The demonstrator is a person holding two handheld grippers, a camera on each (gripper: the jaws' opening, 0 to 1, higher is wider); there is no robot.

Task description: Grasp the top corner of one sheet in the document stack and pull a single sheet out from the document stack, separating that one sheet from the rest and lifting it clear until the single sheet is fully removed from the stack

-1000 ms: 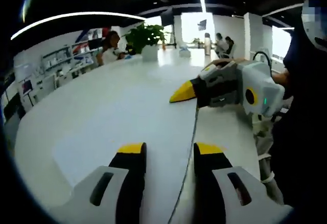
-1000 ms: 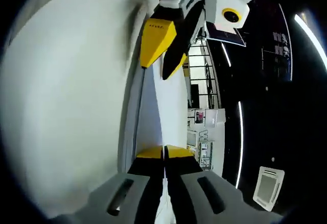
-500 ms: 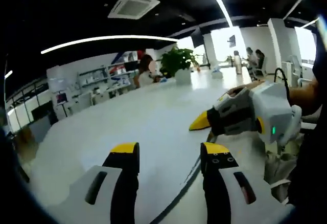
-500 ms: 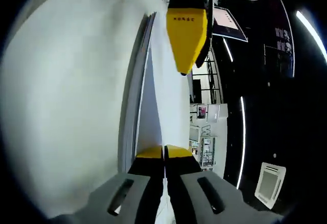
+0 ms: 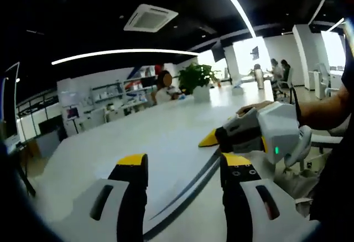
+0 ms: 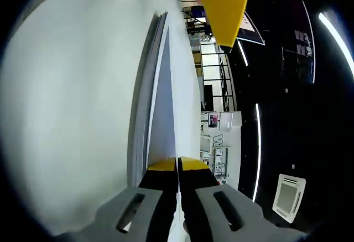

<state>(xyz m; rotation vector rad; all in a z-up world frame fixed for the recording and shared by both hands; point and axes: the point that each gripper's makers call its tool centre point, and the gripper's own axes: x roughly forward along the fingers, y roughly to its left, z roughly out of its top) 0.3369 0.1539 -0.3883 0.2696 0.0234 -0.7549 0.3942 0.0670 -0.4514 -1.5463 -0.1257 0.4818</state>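
My right gripper [image 6: 177, 164] is shut on the corner of one white sheet [image 6: 164, 117], which runs away from the jaws edge-on. To its left, the layered edge of the document stack [image 6: 142, 109] lies on the white table [image 6: 66, 115]. A yellow finger [image 6: 224, 4] of the left gripper hangs at the top of the right gripper view. In the left gripper view my left gripper [image 5: 183, 160] is open, with the sheet's raised edge [image 5: 188, 189] showing as a dark line between its jaws. The right gripper [image 5: 213, 139] holds that sheet just beyond them.
The long white table [image 5: 138, 137] runs far ahead to a potted plant [image 5: 194, 79] and seated people [image 5: 274, 68]. Shelves [image 5: 105, 95] line the left wall. A person's arm [image 5: 323, 109] holds the right gripper, with a chair [image 5: 321, 140] behind it.
The right gripper stays shut on the sheet, and the gap between sheet and stack has widened. The left gripper's yellow jaw has slid up towards the top of the right gripper view.
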